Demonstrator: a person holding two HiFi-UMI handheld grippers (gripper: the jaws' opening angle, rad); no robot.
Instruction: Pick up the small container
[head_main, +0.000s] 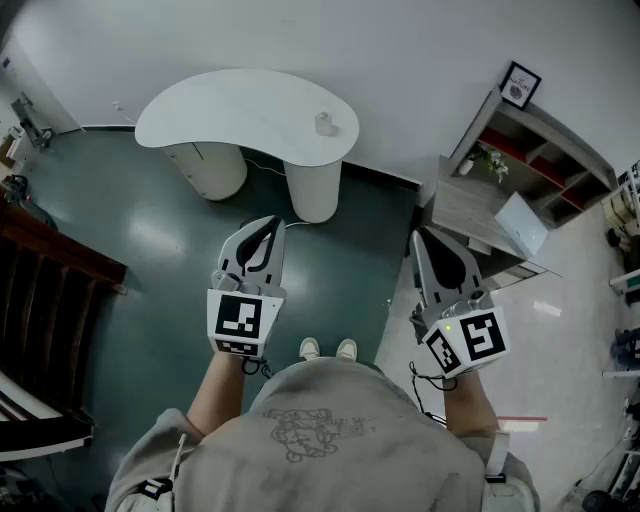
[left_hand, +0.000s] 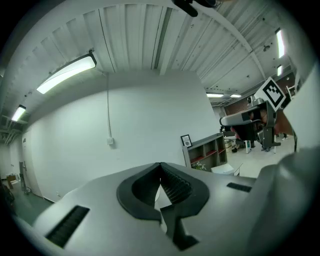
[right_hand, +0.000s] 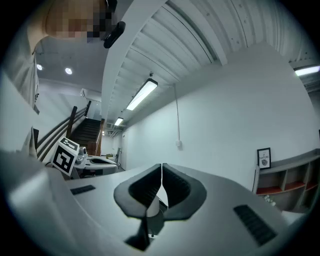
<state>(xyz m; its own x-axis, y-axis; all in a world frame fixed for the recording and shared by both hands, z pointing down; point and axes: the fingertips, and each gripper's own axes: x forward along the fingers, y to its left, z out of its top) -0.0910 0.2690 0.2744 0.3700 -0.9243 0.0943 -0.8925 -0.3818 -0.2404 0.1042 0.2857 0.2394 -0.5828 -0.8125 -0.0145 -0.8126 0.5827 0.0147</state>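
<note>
A small pale container (head_main: 324, 123) stands near the right end of a white kidney-shaped table (head_main: 230, 112) ahead of me. My left gripper (head_main: 268, 222) is held at waist height well short of the table, its jaws shut with nothing between them. My right gripper (head_main: 418, 236) hangs level with it on the right, also shut and empty. In the left gripper view the tips (left_hand: 160, 165) meet against a white wall. The right gripper view shows its tips (right_hand: 162, 165) closed too, and the container is hidden in both gripper views.
The table rests on two white cylindrical legs (head_main: 315, 186) over a dark green floor. A grey shelf unit (head_main: 520, 160) with a framed picture (head_main: 519, 84) stands at the right. A dark wooden stair rail (head_main: 45, 290) runs along the left edge.
</note>
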